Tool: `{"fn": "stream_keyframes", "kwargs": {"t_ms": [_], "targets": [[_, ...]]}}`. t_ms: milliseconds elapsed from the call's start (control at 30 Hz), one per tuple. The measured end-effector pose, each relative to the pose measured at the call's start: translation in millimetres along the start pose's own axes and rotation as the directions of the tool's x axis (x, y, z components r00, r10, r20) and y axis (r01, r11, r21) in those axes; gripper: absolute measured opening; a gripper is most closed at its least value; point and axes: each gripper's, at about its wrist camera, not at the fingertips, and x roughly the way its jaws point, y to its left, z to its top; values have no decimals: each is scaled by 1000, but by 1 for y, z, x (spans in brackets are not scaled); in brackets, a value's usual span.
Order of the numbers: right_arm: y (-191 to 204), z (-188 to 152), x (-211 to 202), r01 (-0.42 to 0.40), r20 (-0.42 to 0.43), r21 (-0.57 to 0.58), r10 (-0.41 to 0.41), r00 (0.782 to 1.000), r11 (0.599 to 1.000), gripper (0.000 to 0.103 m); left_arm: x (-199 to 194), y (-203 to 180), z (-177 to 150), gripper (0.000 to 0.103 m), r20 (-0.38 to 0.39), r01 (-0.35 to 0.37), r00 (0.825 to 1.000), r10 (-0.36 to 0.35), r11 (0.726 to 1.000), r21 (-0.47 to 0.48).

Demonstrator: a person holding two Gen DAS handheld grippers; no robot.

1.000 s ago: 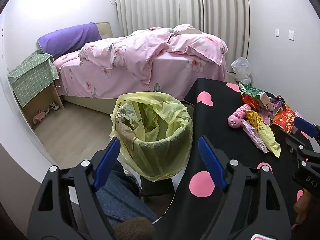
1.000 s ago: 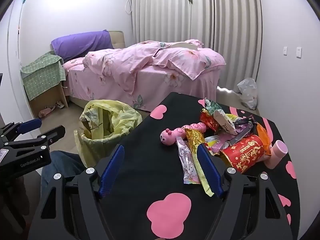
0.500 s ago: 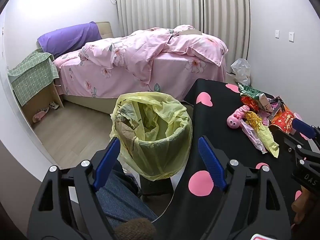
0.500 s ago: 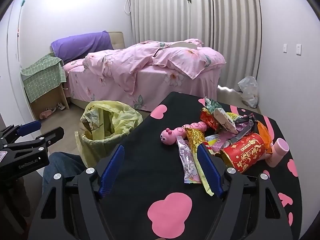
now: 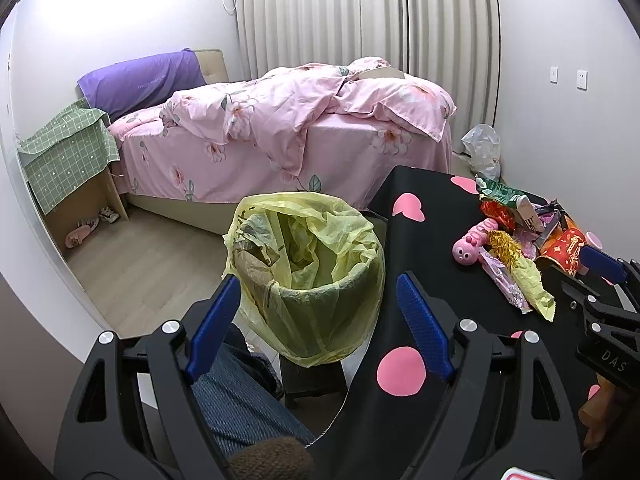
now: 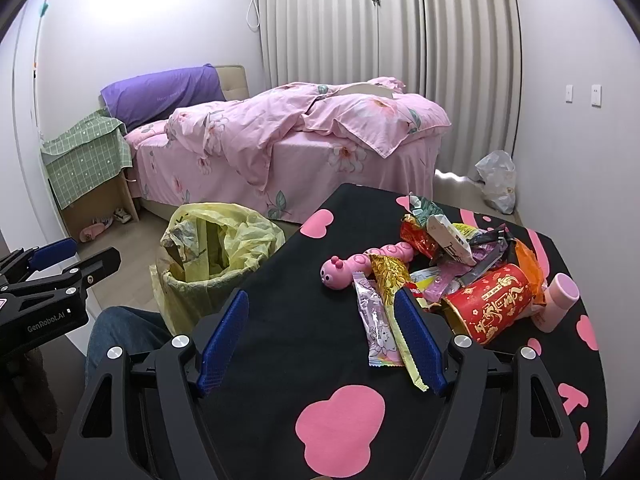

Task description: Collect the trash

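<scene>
On the far left a green checked cloth (image 6: pixel 86 160) drapes a small stand, with slippers (image 6: pixel 94 229) on the floor under it. Next comes the bed (image 6: pixel 288 140) in pink floral sheets, a purple pillow (image 6: pixel 160 96) at its head.

The left gripper (image 5: pixel 318 322) hangs over the edge of the table (image 5: pixel 432 280), its jaws spread wide with nothing between them. Just past its fingertips stands the bin (image 5: pixel 308 276), lined with a yellow bag (image 5: pixel 288 216) that folds over the rim; crumpled plastic lies inside. The bin sits beside the table's left edge, on the floor side. A knee in jeans (image 5: pixel 236 396) shows below the gripper.

The table wears a black cloth with pink hearts. The right gripper (image 6: pixel 320 340) hovers above it, jaws also wide apart and holding nothing. Its right finger sits in front of the near end of a yellow wrapper (image 6: pixel 396 300); whether it touches cannot be told. A lilac wrapper (image 6: pixel 376 320) lies just beside that, between the fingers' tips.

The trash is heaped on the table's right half: a pink caterpillar toy (image 6: pixel 360 266) at the pile's left, foil packets (image 6: pixel 436 232) behind, a red paper cup (image 6: pixel 492 304) on its side, and a pink bottle (image 6: pixel 558 300) touching the cup's far side. By the right wall a white plastic bag (image 6: pixel 496 184) sits on the floor.
</scene>
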Motion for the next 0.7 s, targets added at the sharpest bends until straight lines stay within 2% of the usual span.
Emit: {"fn": "stream_keyframes", "kwargs": {"t_ms": [700], "targets": [[-1, -1, -1, -6, 8, 4, 6, 1000, 1000, 72, -5, 0, 7, 76, 9, -2, 1000, 2, 1000, -4]]}}
